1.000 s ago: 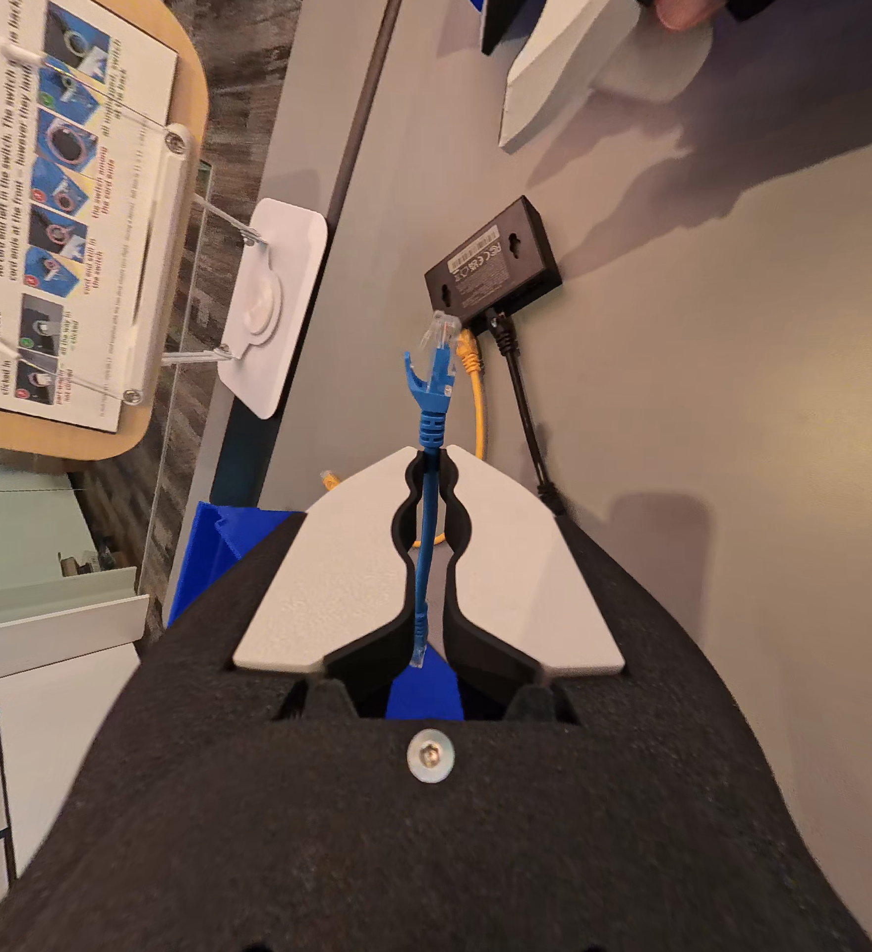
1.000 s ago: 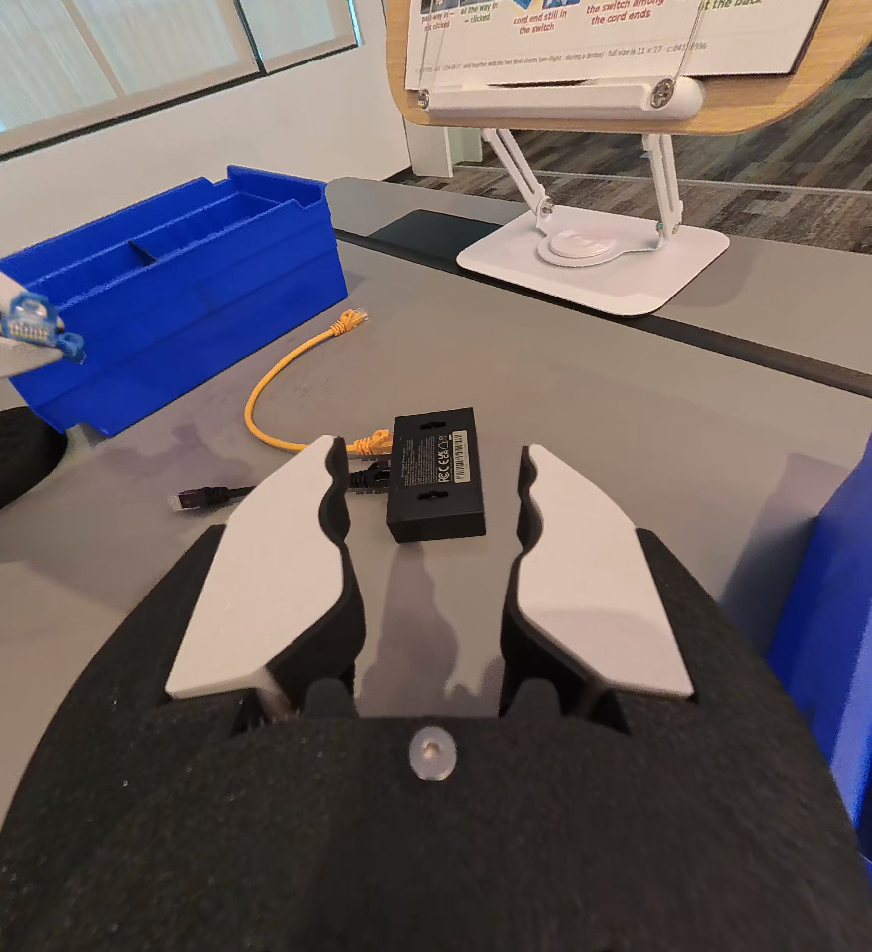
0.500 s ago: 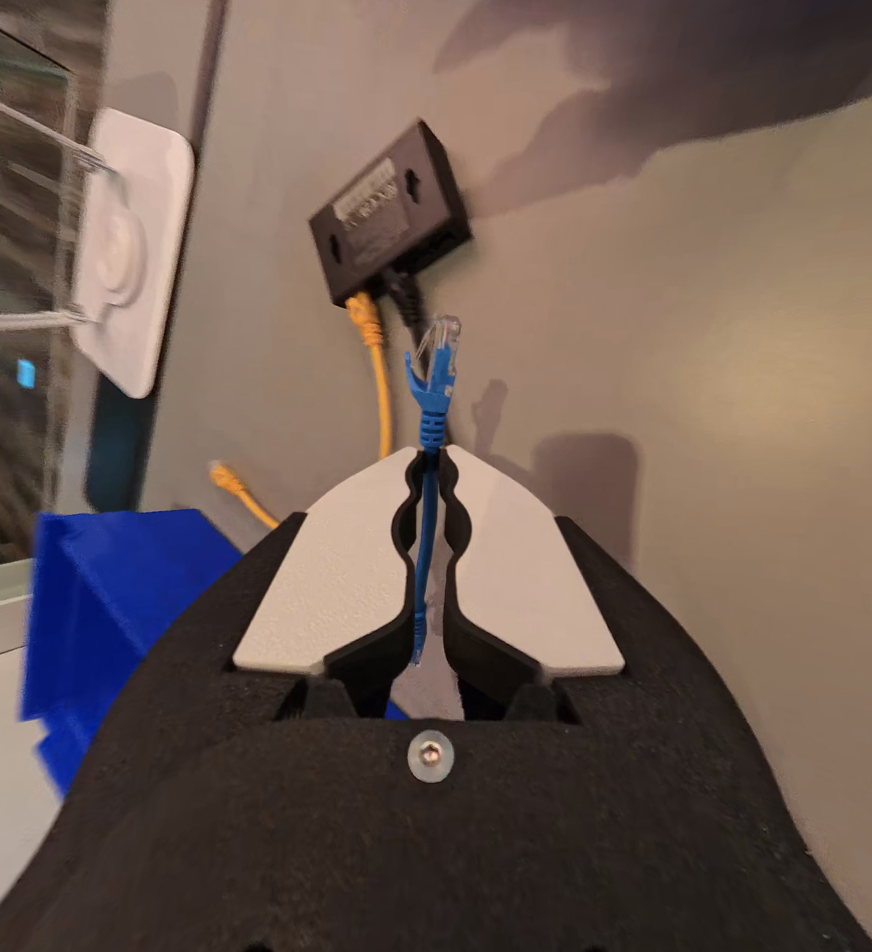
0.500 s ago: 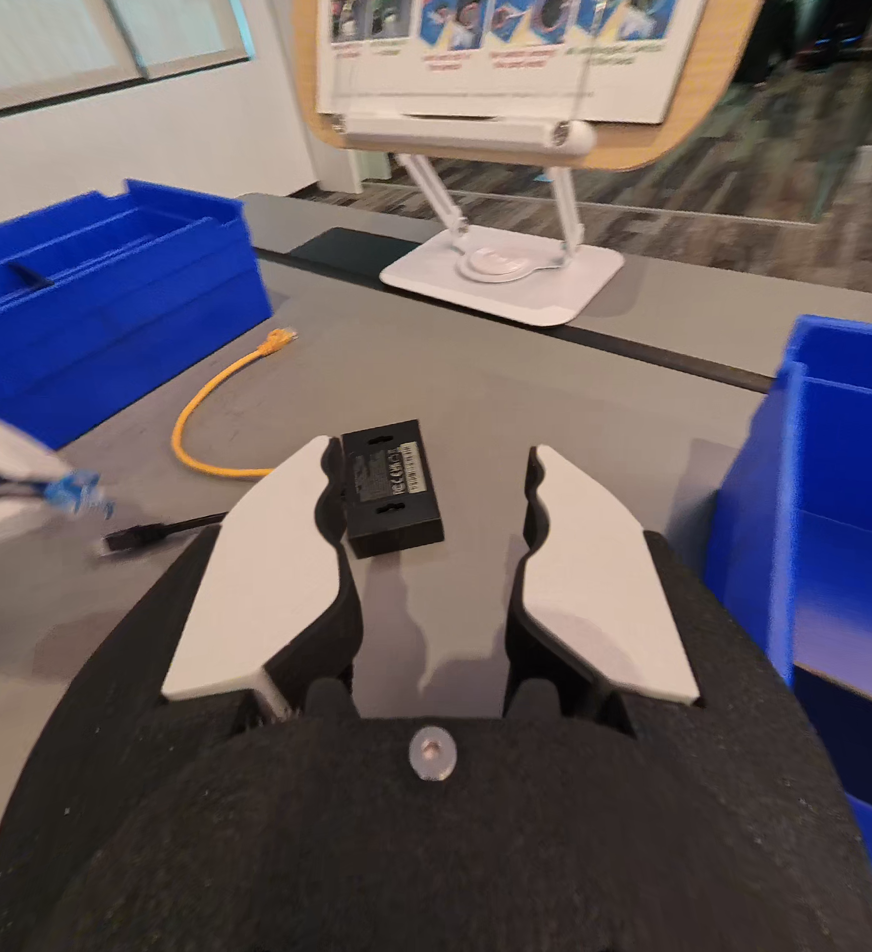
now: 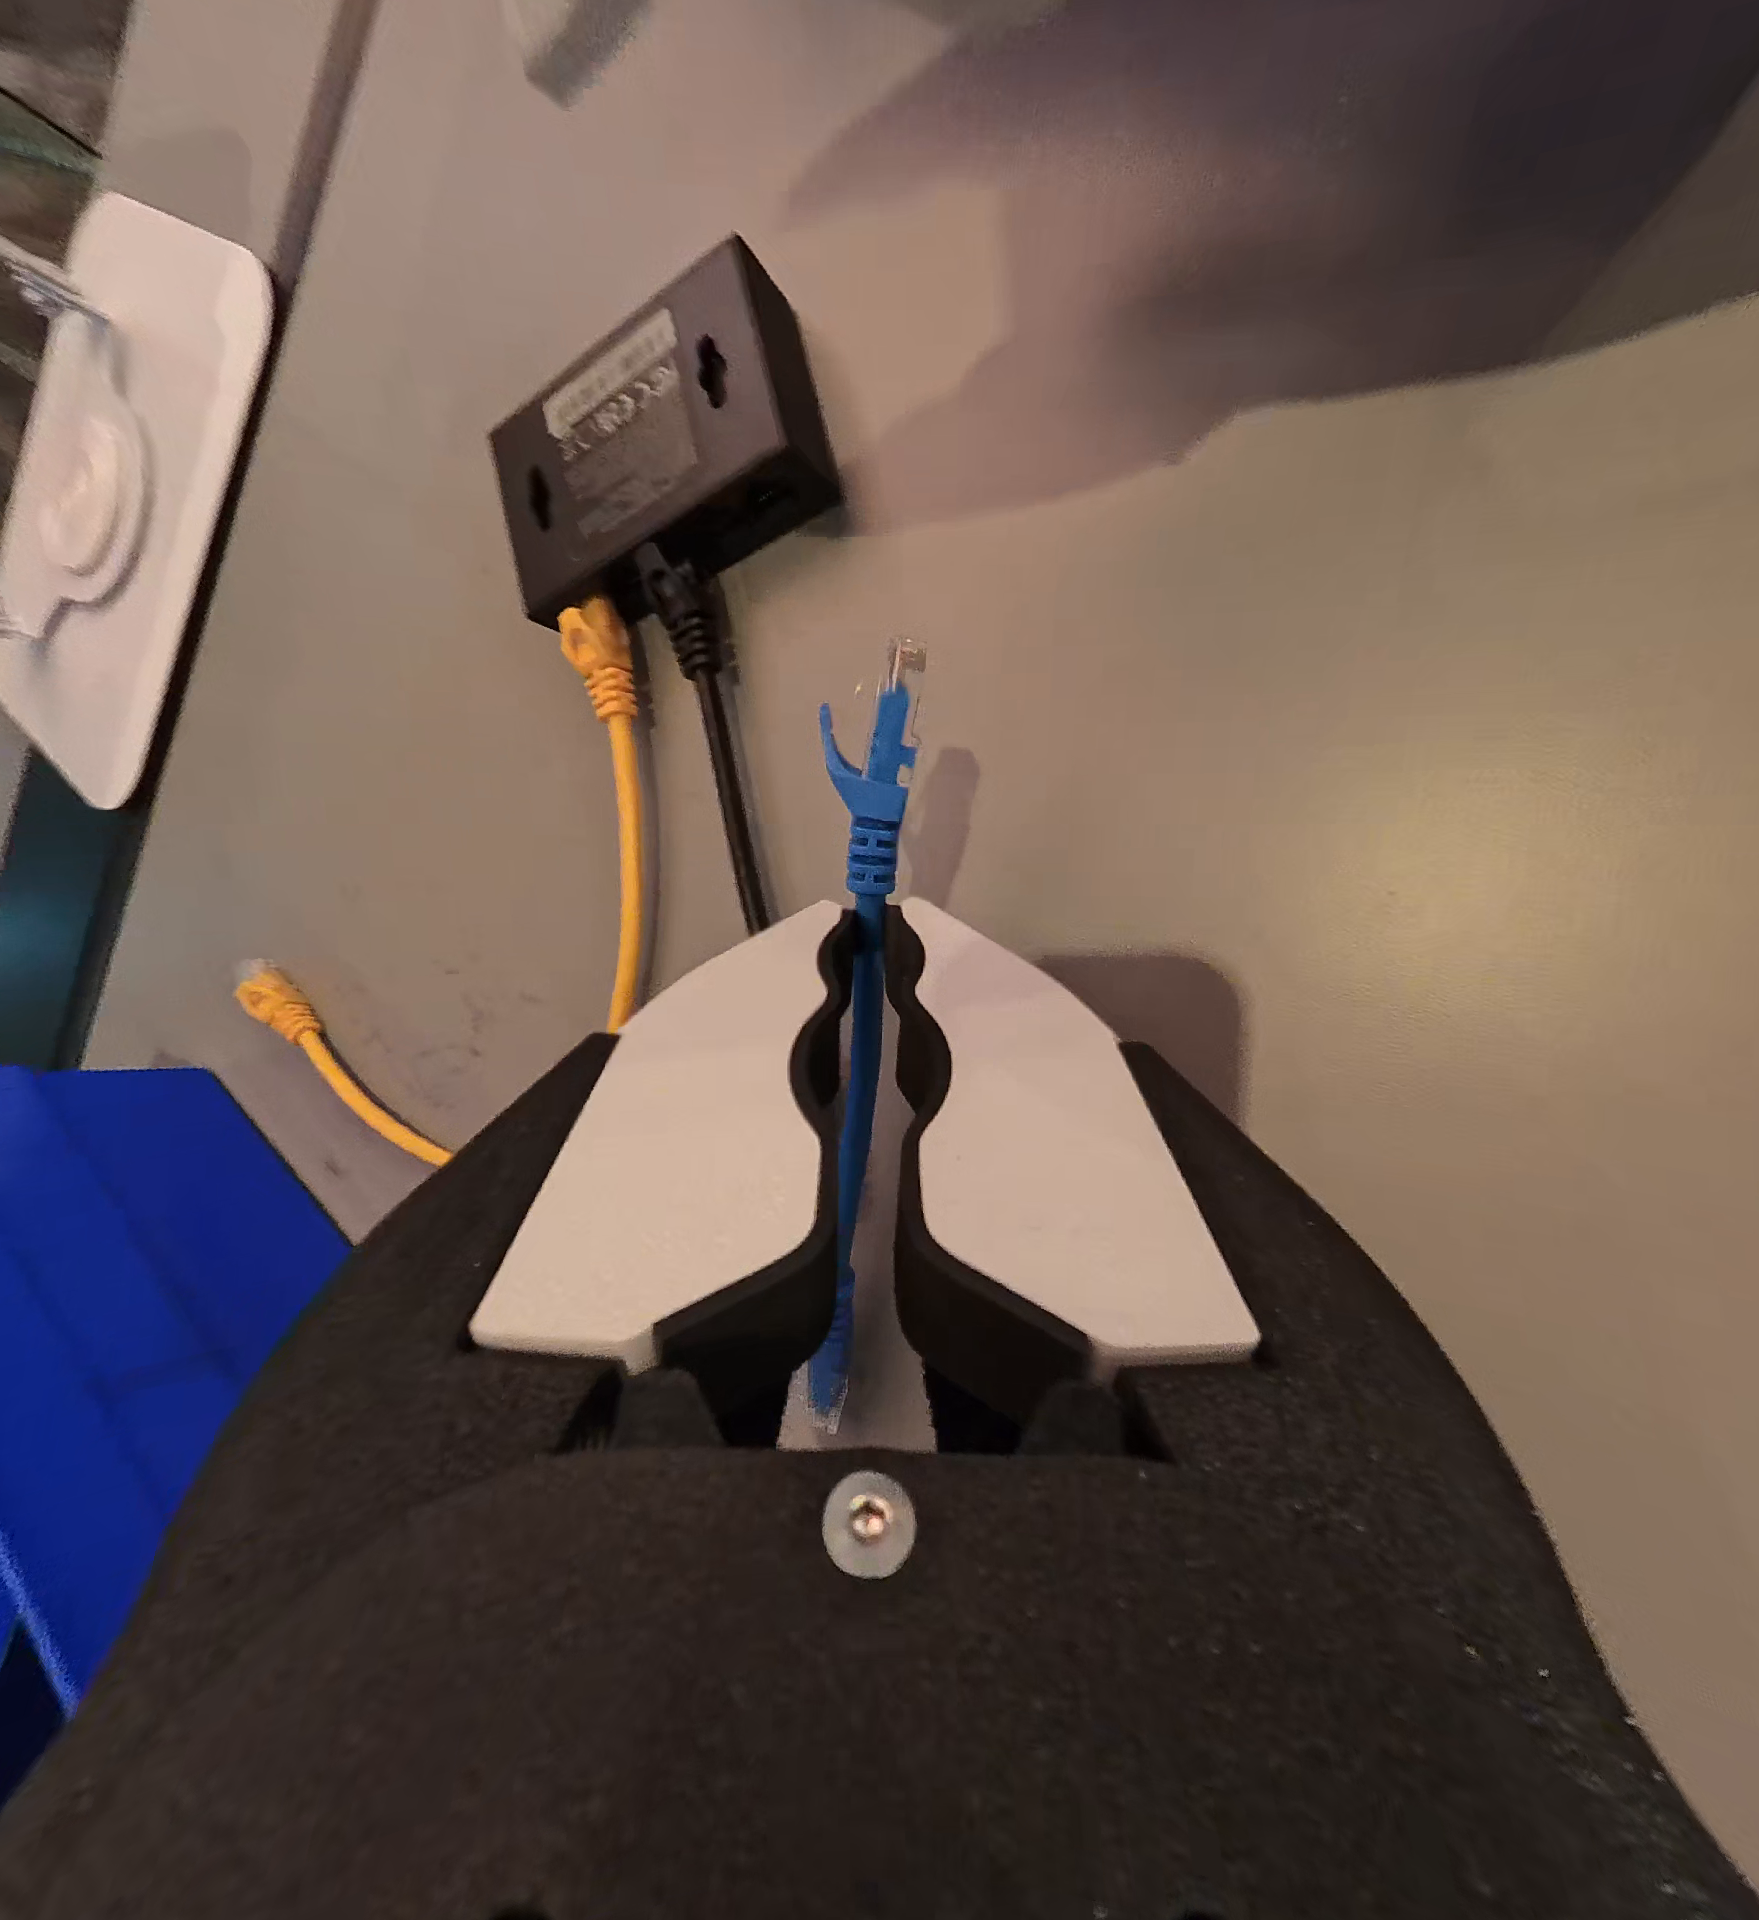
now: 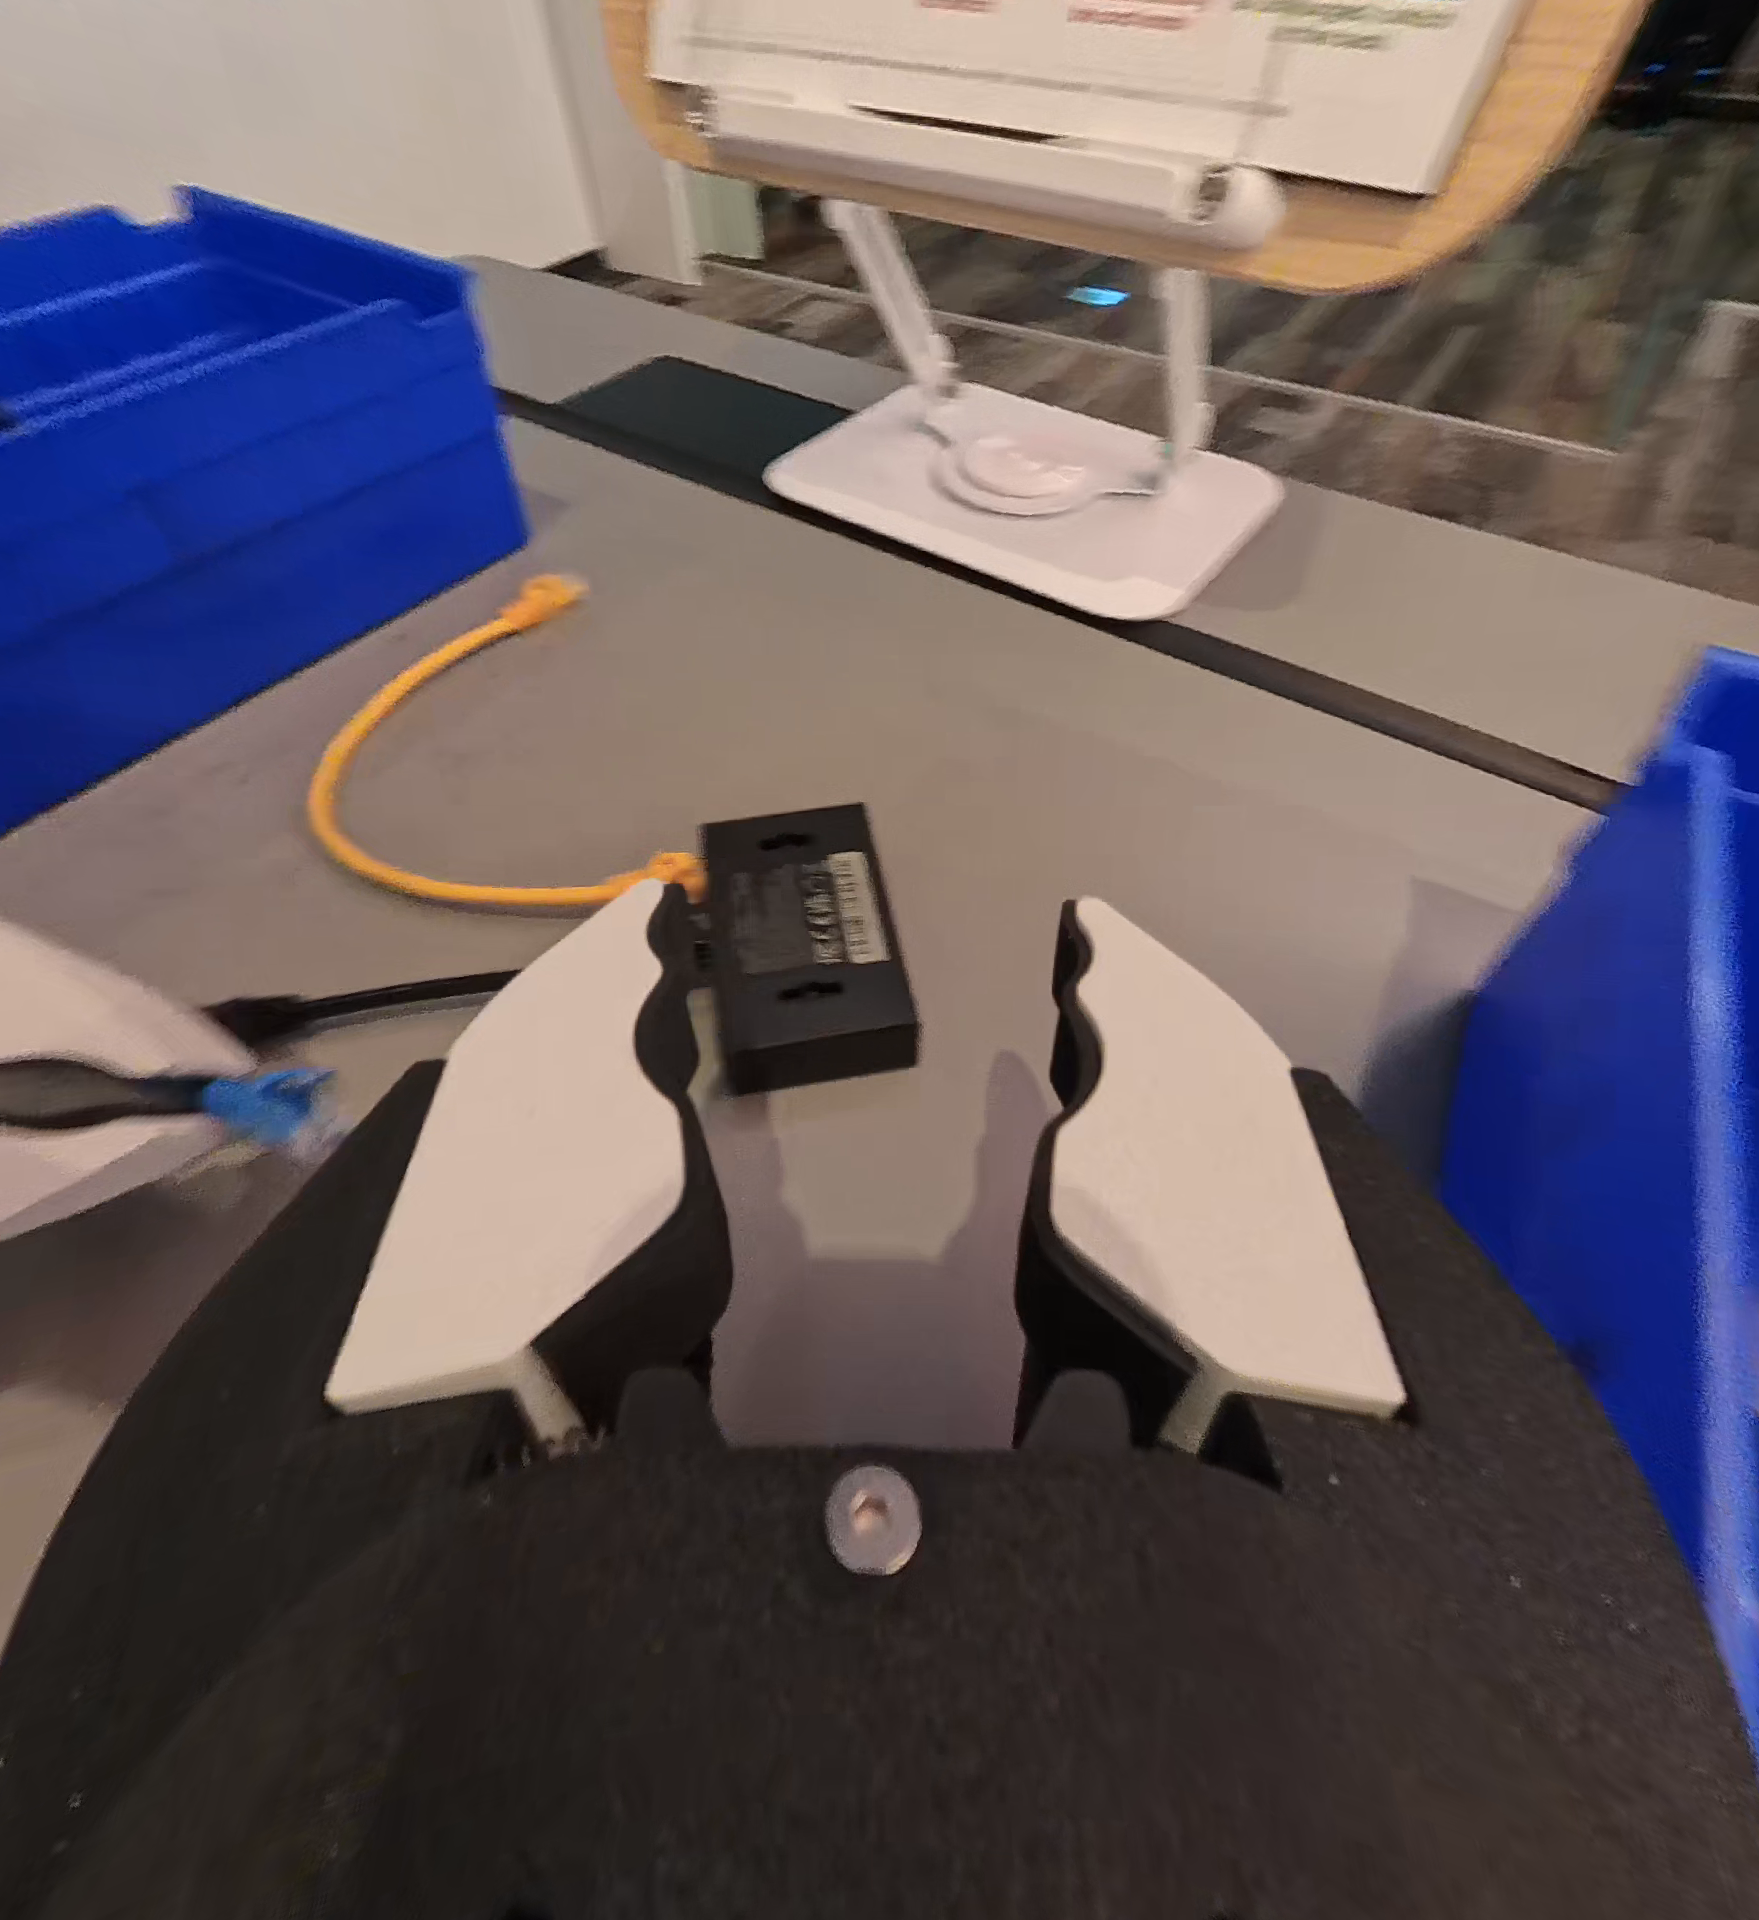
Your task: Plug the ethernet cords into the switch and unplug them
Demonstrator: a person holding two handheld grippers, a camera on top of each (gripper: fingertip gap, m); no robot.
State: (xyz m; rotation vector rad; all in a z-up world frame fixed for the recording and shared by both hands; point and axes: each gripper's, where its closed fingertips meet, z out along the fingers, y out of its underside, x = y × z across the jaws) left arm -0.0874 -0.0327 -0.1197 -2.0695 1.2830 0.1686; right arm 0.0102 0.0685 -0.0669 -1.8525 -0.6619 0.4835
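3 cords (image 5: 870, 1091), 1 switch (image 6: 808, 948), 2 blue bins (image 6: 189, 499), 1 stand (image 6: 1041, 499).

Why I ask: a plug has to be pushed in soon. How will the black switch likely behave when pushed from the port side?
The switch looks small and boxy, probably light. It lies loose on the smooth table, so it will likely slide rather than tip. The open right gripper hovers near it and could brace it. The yellow cord and black cord look too floppy to anchor it.

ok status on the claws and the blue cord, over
Left claw shut on blue cord, plug short of the switch. Right claw open, empty, hovering by the switch. Yellow cord and black cord already plugged in; port beside them open.
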